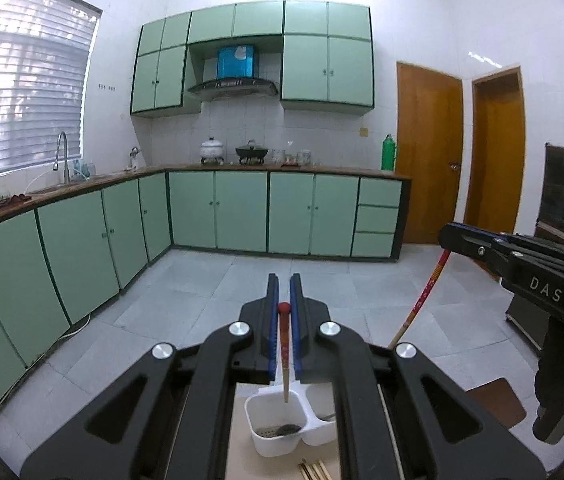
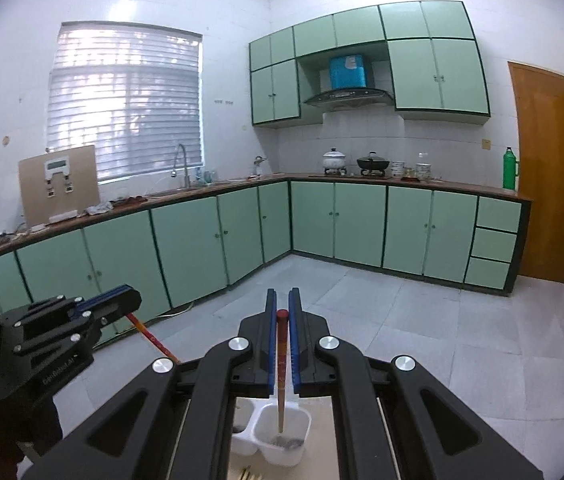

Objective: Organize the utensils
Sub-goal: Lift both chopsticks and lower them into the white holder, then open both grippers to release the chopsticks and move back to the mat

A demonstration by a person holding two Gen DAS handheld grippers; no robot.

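I have a chopstick in each gripper. My left gripper [image 1: 284, 300] is pinched tight on a red-topped chopstick [image 1: 284, 344] that hangs almost straight down between the blue pads [image 1: 273, 320], its pale wooden tip just above the white utensil caddy [image 1: 277, 420] on the tabletop [image 1: 241, 456] below. In that view the tip sits over the nearer compartment of the caddy, where something dark lies at the bottom; I cannot tell what it is. A few more pale chopsticks [image 1: 314, 470] lie on the tabletop in front of the caddy, at the bottom edge of the view.

My right gripper [image 2: 283, 304] is likewise clamped on a second red-topped chopstick [image 2: 282, 352], which hangs down over the caddy [image 2: 277, 436]. From this camera its tip seems to be level with the rim of the right-hand compartment, but I cannot tell whether it is inside or only above it.

Each wrist camera catches the other gripper off to the side, with its red patterned stick slanting downward. Both are raised well above the tabletop, looking out across the grey tiled floor [image 2: 422, 340] to the green cabinets [image 2: 362, 224] along the far walls.
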